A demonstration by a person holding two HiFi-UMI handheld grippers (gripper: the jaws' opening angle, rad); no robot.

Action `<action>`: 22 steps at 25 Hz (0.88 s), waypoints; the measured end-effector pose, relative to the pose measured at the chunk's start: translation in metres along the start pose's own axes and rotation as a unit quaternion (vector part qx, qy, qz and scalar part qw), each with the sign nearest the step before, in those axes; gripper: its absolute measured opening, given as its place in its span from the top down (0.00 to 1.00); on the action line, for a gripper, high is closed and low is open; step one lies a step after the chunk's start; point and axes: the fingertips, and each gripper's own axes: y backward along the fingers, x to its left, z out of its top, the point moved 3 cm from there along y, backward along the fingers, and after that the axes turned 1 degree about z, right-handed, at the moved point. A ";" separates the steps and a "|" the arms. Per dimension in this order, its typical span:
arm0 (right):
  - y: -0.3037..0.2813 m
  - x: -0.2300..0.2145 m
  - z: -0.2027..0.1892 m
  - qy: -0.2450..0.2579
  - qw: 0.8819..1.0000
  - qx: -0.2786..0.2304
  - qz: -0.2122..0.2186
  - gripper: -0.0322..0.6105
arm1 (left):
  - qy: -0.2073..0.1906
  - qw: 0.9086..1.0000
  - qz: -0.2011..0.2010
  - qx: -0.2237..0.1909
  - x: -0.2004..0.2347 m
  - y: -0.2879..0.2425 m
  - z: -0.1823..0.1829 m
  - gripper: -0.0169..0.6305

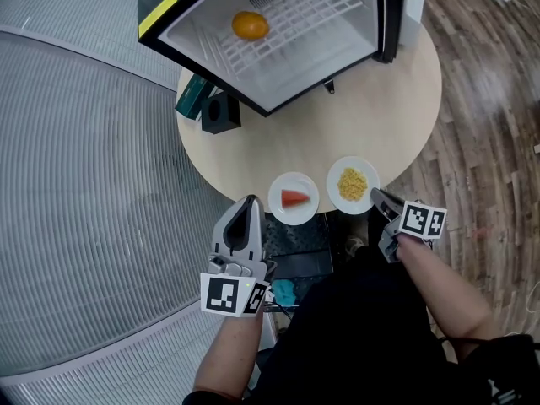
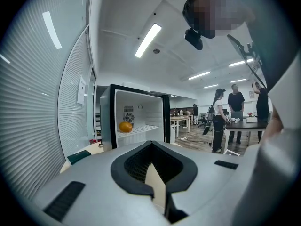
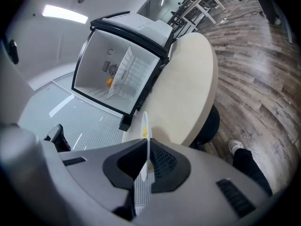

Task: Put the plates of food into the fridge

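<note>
Left gripper (image 1: 250,202), nearest the viewer, held at the near edge of the round table (image 1: 371,116). Its jaws lie together with nothing gripped, and its tip stands just beside, but apart from, the plate of red food (image 1: 282,186). The pale strip between the jaws in the left gripper view is probably the table top showing through. Right gripper (image 1: 377,196), at the table's near right edge, has its jaws pinched narrow on the near rim of the plate of yellow food (image 1: 353,163). The right gripper view shows that plate edge-on between the jaws, with a little yellow visible at the rim. The two plates are side by side at the table's near edge, close but not touching, the red one to the left. Fridge (image 1: 359,15), at the far side of the table and well apart from both plates, stands open toward the viewer. Its white wire shelf (image 1: 295,24) is exposed, and an orange (image 1: 250,25) lies on the shelf's left part. By the fridge's left front corner stand a black box (image 1: 221,112) and, just beside it, a dark green box (image 1: 192,97). Wooden floor (image 1: 481,99) lies to the right of the table.
</note>
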 end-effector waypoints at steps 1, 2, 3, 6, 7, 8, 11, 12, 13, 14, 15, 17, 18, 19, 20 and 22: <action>0.000 0.001 0.000 0.000 1.000 0.001 0.002 0.92 | 0.000 1.000 0.001 0.000 0.001 0.001 0.000 0.97; 0.000 0.003 -0.001 -0.001 1.000 0.002 0.004 0.92 | 0.001 1.000 0.002 0.000 0.002 0.001 0.001 0.97; 0.000 0.004 -0.001 -0.006 1.000 0.002 0.006 0.92 | 0.001 1.000 0.003 -0.001 0.003 0.001 0.001 0.97; 0.000 0.007 0.001 -0.032 0.999 -0.006 0.019 0.92 | 0.003 1.000 0.006 -0.007 0.005 0.000 0.005 0.97; 0.000 0.008 0.003 -0.039 0.999 -0.010 0.022 0.92 | 0.004 1.000 0.007 -0.009 0.005 -0.001 0.006 0.97; 0.001 0.008 0.005 -0.044 0.999 -0.013 0.025 0.92 | 0.005 1.000 0.006 -0.011 0.005 -0.002 0.007 0.97; 0.004 0.010 0.010 -0.053 0.998 -0.020 0.028 0.92 | 0.007 1.000 0.005 -0.017 0.004 -0.004 0.010 0.97; 0.005 0.011 0.012 -0.054 0.998 -0.023 0.029 0.92 | 0.007 1.000 0.005 -0.019 0.004 -0.005 0.012 0.97; 0.007 0.012 0.015 -0.051 0.998 -0.026 0.029 0.92 | 0.007 1.000 0.006 -0.021 0.004 -0.006 0.014 0.97; 0.008 0.013 0.018 -0.047 0.998 -0.030 0.027 0.92 | 0.006 1.000 0.006 -0.023 0.004 -0.007 0.017 0.97; 0.010 0.013 0.022 -0.043 0.998 -0.033 0.023 0.92 | 0.006 1.000 0.006 -0.026 0.004 -0.008 0.019 0.97; 0.011 0.016 0.031 -0.043 0.998 -0.040 0.025 0.92 | 0.006 0.999 0.006 -0.030 0.005 -0.012 0.024 0.97; 0.011 0.019 0.035 -0.046 0.998 -0.042 0.030 0.92 | 0.006 0.999 0.006 -0.032 0.006 -0.013 0.026 0.97; 0.011 0.021 0.038 -0.047 0.997 -0.044 0.034 0.92 | 0.007 0.999 0.007 -0.034 0.007 -0.015 0.028 0.97; 0.011 0.023 0.042 -0.047 0.997 -0.045 0.036 0.92 | 0.007 0.999 0.008 -0.036 0.009 -0.016 0.030 0.97; 0.011 0.026 0.050 -0.041 0.997 -0.047 0.038 0.92 | 0.008 0.999 0.010 -0.041 0.011 -0.019 0.034 0.97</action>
